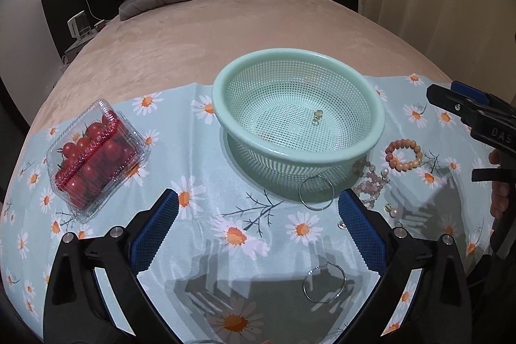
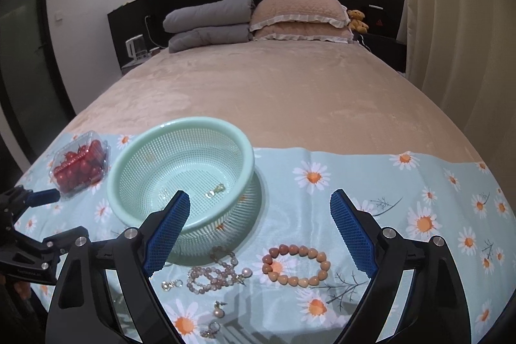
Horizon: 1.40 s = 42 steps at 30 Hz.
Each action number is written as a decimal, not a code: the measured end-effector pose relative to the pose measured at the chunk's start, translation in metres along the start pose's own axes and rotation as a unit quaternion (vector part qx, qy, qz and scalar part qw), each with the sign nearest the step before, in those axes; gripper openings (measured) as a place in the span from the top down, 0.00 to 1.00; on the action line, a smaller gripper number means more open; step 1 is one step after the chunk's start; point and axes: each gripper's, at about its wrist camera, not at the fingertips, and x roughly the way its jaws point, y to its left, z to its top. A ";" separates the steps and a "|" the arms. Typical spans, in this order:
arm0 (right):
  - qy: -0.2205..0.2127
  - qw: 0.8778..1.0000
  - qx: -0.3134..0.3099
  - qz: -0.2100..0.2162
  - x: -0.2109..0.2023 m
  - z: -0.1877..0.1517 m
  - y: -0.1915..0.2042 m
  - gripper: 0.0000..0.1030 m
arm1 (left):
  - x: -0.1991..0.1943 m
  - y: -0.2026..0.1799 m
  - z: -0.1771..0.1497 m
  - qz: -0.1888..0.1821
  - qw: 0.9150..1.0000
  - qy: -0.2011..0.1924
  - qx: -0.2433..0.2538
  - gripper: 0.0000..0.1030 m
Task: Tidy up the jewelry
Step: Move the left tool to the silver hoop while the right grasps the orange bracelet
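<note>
Claws both open, empty: left claw [image 1: 258, 208], right claw [image 2: 259, 215]; one colander [image 1: 371, 147]; two hoop rings [image 1: 316, 194]; two bead bracelets [image 2: 296, 265]

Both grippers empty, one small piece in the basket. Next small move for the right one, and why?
Probably lower the right gripper onto the orange bead bracelet: its jaws stand open and empty, the bracelet lies flat between them on the cloth, and the green basket holds only one small gold piece.

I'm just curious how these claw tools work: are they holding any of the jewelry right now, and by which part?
Nothing is held. The left gripper and the right gripper both have their jaws wide apart, with only the flowered cloth between them.
</note>
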 end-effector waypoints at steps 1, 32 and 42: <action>0.008 1.000 0.001 -0.006 0.003 -0.004 -0.002 0.18 | 0.001 -0.004 -0.004 -0.006 1.000 0.003 0.006 0.06; 0.123 0.989 0.032 -0.080 0.081 -0.084 -0.047 0.89 | 0.053 -0.031 -0.085 -0.013 0.995 0.079 0.055 0.17; 0.138 0.989 0.050 -0.020 0.066 -0.088 -0.044 0.89 | 0.043 -0.038 -0.085 -0.032 0.994 0.079 0.070 0.75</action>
